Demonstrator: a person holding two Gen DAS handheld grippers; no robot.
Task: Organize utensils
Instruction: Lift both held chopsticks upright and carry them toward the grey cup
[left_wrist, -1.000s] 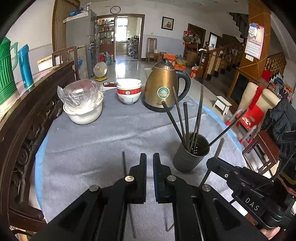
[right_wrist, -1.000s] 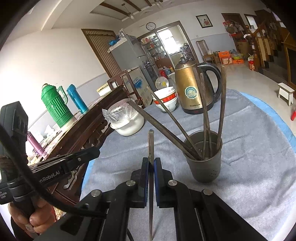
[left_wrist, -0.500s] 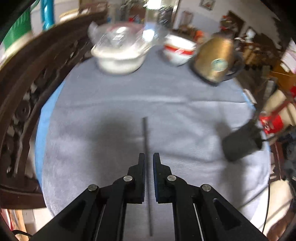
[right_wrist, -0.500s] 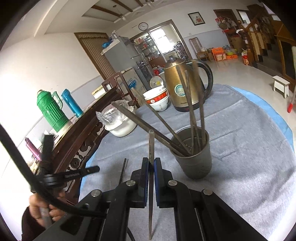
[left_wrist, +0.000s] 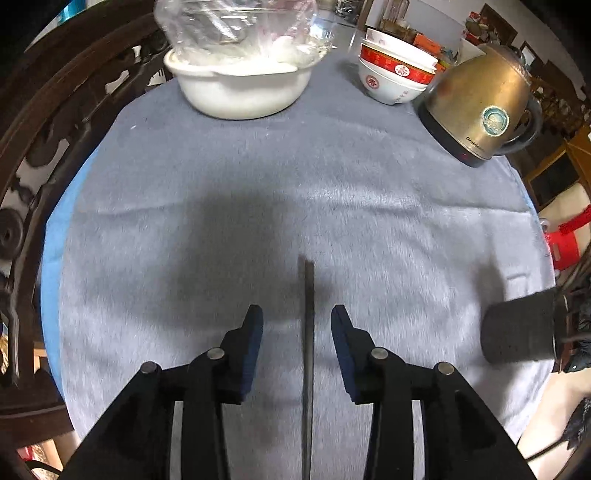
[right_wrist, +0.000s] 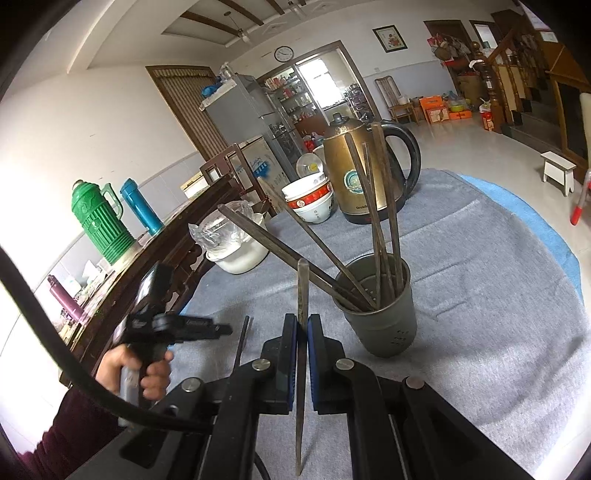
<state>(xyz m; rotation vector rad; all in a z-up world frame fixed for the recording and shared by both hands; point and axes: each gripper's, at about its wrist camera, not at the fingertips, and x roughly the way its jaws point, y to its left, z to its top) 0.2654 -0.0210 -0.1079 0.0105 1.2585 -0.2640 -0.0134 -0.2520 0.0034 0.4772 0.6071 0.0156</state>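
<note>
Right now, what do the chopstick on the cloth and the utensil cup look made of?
Chopstick on the cloth: dark, matte, square-edged, likely wood or dull metal; unclear. Utensil cup: grey, dull-sheened, thin-walled with punched holes, probably metal.

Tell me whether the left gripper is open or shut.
Open: the left gripper straddles the chopstick lying on the cloth, fingers clear of it.

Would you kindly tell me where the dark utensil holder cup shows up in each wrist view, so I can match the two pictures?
Left wrist view: the utensil holder cup sits at the far right edge, beyond the open left claw.
Right wrist view: the cup stands right of centre, just past the right claw, chopsticks fanning out of it.
Shared landmark: the gold kettle.
</note>
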